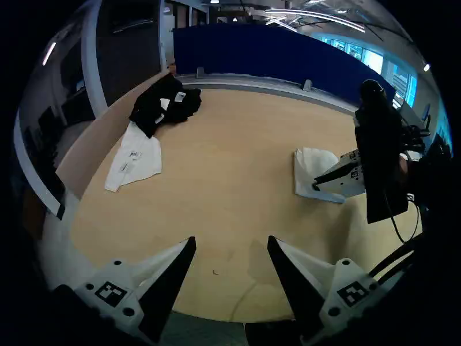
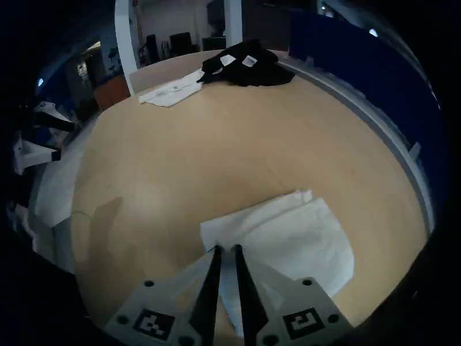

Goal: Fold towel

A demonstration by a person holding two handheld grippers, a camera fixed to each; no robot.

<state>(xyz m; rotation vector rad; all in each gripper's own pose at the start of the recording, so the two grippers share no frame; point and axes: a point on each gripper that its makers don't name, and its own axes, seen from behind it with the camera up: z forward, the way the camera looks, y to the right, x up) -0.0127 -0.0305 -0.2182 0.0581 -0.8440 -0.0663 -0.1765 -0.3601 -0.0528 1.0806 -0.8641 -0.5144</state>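
1. The right tool is narrowed almost shut at the 8 o'clock edge of the towel. The towel lies loosely layered at 5 o'clock on the tabletop. I cannot tell whether cloth sits between the fingers; a thin bite could slip on lifting.
2. The left tool is spread wide and holds nothing, well apart from the towel. A one-sided pull could drag the towel and skew the fold.
3. The layers look uneven, so catching only the top one could open the stack.
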